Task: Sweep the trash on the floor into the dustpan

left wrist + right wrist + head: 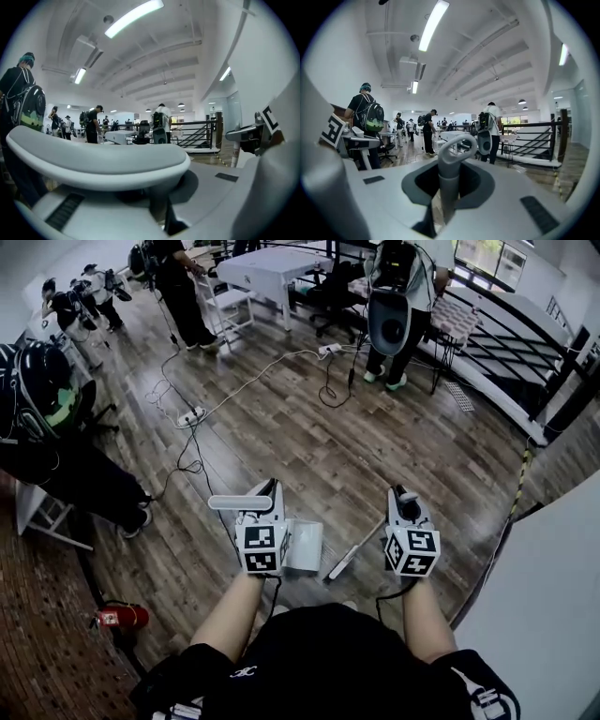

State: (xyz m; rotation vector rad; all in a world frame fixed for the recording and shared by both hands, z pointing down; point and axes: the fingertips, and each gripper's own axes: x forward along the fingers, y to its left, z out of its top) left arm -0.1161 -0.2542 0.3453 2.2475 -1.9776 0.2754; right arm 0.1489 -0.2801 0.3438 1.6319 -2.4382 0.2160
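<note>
In the head view my left gripper [267,493] is shut on the long grey handle [234,502] of a pale grey dustpan [306,545], which hangs below it above the wooden floor. That handle [93,159] crosses the left gripper view, clamped between the jaws. My right gripper [403,495] is shut on the upright handle of a small broom [352,557], whose lower end slants toward the dustpan. The loop-ended broom handle [452,152] stands between the jaws in the right gripper view. I see no trash on the floor in any view.
A red fire extinguisher [122,617] lies at lower left. Cables [187,451] and a power strip [190,415] run across the floor ahead. People stand at left [56,437] and far ahead [398,306]. A white table [272,268], black railing [525,343] and white wall [553,596] bound the room.
</note>
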